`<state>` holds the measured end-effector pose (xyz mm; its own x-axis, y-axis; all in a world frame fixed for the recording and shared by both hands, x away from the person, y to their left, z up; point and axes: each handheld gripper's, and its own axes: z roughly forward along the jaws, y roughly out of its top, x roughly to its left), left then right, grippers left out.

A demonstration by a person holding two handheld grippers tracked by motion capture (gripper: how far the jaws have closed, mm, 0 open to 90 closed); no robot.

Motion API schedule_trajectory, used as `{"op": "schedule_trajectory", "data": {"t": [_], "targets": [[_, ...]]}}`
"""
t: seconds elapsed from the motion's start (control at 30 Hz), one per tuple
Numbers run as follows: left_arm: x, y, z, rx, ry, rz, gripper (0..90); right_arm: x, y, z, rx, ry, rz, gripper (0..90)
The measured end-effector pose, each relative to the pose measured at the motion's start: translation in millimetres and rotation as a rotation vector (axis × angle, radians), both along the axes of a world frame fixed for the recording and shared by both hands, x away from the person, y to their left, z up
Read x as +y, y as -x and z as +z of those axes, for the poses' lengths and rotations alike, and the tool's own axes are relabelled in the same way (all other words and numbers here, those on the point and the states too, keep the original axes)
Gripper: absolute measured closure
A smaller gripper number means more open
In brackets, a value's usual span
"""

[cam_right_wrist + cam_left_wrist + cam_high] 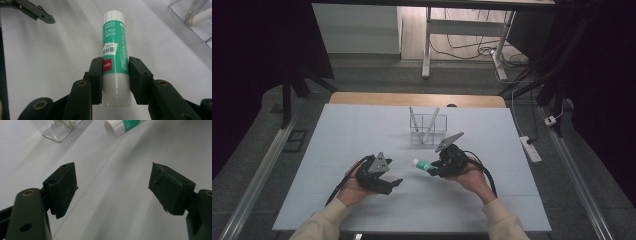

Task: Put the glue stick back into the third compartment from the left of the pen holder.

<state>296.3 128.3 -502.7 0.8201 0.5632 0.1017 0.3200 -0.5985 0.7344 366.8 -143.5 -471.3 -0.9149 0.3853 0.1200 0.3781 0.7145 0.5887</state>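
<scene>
A green and white glue stick (114,47) lies along the jaws of my right gripper (115,75), which is shut on its lower half. In the high view the glue stick (422,164) points left from the right gripper (435,169), just above the white table. My left gripper (395,183) hovers at the left with its jaws spread wide and nothing between them. From the left gripper view its pads (65,183) frame bare table, and the white end of the glue stick (122,127) shows at the top.
A clear plastic holder (428,130) with two or three white pens leaning in it stands behind the grippers, mid-table. Its corner (60,130) appears in the left gripper view and its edge (197,17) in the right gripper view. The white table sheet (362,130) spreads all around.
</scene>
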Motion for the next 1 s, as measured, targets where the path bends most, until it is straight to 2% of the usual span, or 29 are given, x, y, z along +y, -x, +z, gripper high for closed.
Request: {"op": "schedule_trajectory", "data": {"t": [0.2, 0.4, 0.7, 0.9, 1.0], "targets": [[-5.5, -1.5, -0.5, -0.002, -0.016, -0.02, 23.9, 2.5, 0.8, -2.2, 0.006, 0.004, 0.017, 64.7], [-8.9, -3.1, 1.0, -0.014, -0.006, -0.02, 23.8, 3.1, 1.3, -1.9, 0.012, -0.005, 0.019, 64.7], [-15.4, -4.3, 1.7, -0.022, -0.02, -0.032, 23.8, 8.3, 1.7, -1.8, 0.019, -0.014, 0.043, 64.7], [-21.0, -3.0, 3.6, -0.039, -0.05, -0.032, 23.9, 16.2, 1.4, -0.8, 0.024, -0.02, 0.072, 64.6], [-24.6, -2.6, 4.8, -0.058, -0.083, -0.034, 24.2, 20.3, 1.1, -1.0, 0.027, -0.016, 0.086, 64.7]]}}
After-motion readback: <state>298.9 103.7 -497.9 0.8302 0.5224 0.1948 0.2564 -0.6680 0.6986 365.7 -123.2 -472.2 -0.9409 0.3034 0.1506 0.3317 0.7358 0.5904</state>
